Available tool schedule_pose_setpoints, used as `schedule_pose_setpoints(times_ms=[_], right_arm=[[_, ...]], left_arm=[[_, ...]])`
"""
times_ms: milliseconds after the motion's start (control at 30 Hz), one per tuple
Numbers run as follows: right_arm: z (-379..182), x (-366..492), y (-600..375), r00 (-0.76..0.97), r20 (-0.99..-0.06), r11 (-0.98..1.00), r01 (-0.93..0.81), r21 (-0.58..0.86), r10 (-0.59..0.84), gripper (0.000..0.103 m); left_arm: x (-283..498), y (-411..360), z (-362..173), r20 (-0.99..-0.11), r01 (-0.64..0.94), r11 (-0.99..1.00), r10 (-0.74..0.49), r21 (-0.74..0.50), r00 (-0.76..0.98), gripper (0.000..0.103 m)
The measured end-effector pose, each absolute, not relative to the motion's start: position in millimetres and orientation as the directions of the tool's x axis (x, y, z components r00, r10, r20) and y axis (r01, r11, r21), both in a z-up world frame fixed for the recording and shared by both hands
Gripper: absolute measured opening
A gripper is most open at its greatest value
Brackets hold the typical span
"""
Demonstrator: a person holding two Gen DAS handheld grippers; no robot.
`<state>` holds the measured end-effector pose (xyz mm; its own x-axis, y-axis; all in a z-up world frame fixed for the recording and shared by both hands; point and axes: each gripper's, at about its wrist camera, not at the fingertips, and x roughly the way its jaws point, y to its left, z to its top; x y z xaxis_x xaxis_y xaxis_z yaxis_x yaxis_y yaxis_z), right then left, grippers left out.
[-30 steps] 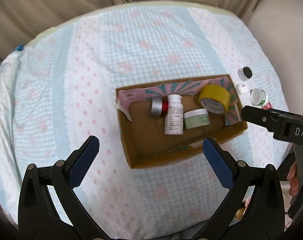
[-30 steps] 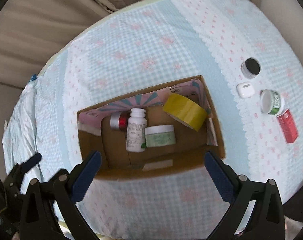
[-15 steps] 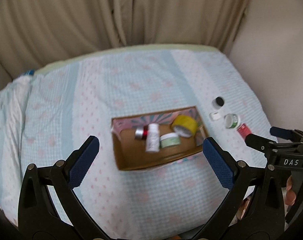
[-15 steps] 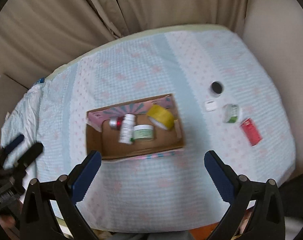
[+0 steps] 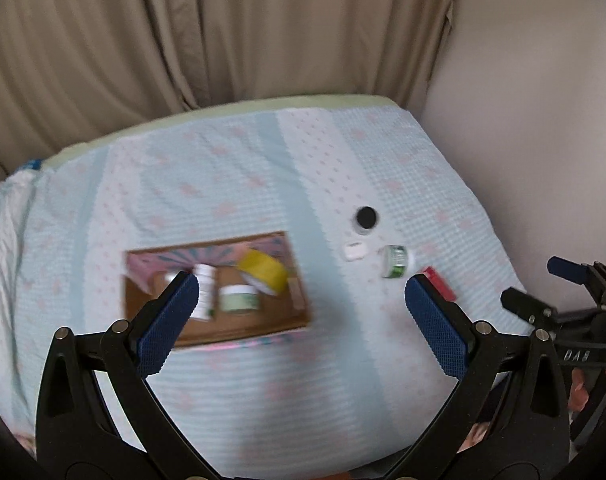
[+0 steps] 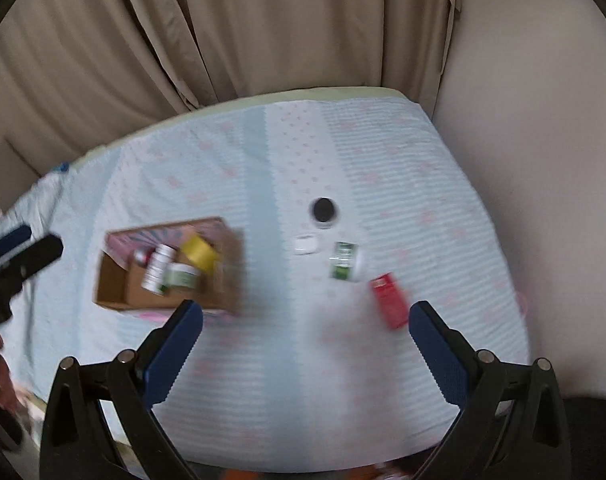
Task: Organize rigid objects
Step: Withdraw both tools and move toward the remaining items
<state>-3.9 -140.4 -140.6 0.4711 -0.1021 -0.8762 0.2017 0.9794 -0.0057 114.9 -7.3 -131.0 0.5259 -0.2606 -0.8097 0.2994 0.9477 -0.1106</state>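
At the far left of the bed (image 6: 287, 380), covered in a pale blue and pink patterned sheet, sits an open cardboard box (image 6: 115, 284). Inside it, from left to right, lie a small red and silver container (image 6: 142, 256), a white bottle (image 6: 157, 268) on its side, a pale green jar (image 6: 181, 276) touching the bottle, and a roll of yellow tape (image 6: 199, 254) leaning against the box's right end. The left gripper (image 5: 301, 312) hangs above the near edge of the bed with its jaws spread wide and nothing between its blue pads (image 5: 167, 322). Right of the box, on the bare sheet, stand a black-lidded jar (image 6: 323, 211), a small white case (image 6: 305, 245) just in front of it, a green-labelled white jar (image 6: 345, 261) on its side, and a red box (image 6: 390, 299) nearest the bed's right edge. The right gripper (image 6: 305, 344) is likewise released, empty, held over the near sheet. Beige curtains (image 6: 263, 28) hang behind the bed.
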Motion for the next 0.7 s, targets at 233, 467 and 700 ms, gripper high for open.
schedule_pose_setpoints(times_ms=[233, 467, 700], right_arm=[[-171.7, -13.9, -226.5, 0.436, -0.897, 0.99, 0.138, -0.019, -0.078, 0.103], [-219.2, -9.9, -275.3, 0.375, -0.925, 0.99, 0.14, -0.014, -0.066, 0.103], [-278.5, 2.2, -293.4, 0.324, -0.944, 0.987, 0.163, -0.008, -0.061, 0.102]], left_arm=[[126.7, -129.0, -169.4, -0.863, 0.321, 0.944, -0.22, -0.071, 0.455, 0.103], [158.8, -196.8, -228.0, -0.913, 0.375, 0.925, -0.204, -0.061, 0.354, 0.103], [195.8, -239.7, -305.2, -0.954, 0.433, 0.897, -0.203, -0.092, 0.219, 0.103]])
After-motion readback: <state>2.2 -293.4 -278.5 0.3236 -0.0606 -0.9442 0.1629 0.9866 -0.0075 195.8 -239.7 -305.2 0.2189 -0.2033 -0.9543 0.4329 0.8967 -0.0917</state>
